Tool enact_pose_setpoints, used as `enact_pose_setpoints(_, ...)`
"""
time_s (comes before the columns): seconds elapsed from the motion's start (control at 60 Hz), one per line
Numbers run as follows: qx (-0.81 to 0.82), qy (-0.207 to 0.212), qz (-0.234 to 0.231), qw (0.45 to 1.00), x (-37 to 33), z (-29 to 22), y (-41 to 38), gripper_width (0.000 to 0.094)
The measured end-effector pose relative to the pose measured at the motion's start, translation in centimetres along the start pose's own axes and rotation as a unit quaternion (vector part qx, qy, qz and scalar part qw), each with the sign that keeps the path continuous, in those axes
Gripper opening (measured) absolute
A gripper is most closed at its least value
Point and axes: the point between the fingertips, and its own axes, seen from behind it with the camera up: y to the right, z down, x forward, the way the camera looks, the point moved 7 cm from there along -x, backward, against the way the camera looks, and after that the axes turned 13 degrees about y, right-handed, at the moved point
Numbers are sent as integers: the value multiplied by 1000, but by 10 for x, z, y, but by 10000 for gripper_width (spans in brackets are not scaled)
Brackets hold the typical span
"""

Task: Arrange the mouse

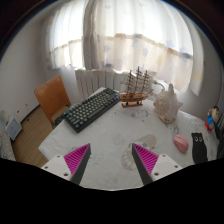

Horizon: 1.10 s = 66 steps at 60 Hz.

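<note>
Gripper (112, 160) up above the near edge of the table (110, 135), looking forward and slightly down across it toward the window. Fingers spread wide, magenta pads (77, 157) facing each other across bare tabletop, nothing held, nothing between them.

Room, largest first: big window with sheer white curtains (120, 35) fills the back, bright daylight through them. White radiator (95, 78) below it, behind the table. Orange chair (52, 98) off the table's left side.

Table has a white cloth with a faint pattern. On it: dark keyboard (92, 108) beyond the left finger, lying diagonal, long axis running from near-left to far-right. Model sailing ship (136, 88) on a wooden stand at the far edge, just right of the keyboard's far end. A pale, shell-like ornament (166, 103) to the right of the ship. Dark flat item (199, 147), looks like a remote or phone, near the right edge.

Mouse (181, 143): pink, small, ahead and well right of the right finger, just beside the dark item on its left. Long axis looks roughly front-to-back relative to the gripper; can't tell which end is the button end. Well apart from the keyboard.
</note>
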Motion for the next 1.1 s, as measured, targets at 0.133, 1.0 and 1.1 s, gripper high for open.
enact_pose_setpoints(0.133,8,0,28,1000,-3,6,27,853)
enact_pose_setpoints(1.0,51,20,190,980,-19,85,302,855)
enact_pose_setpoints(1.1,49,32,185,981,0,89,311,855)
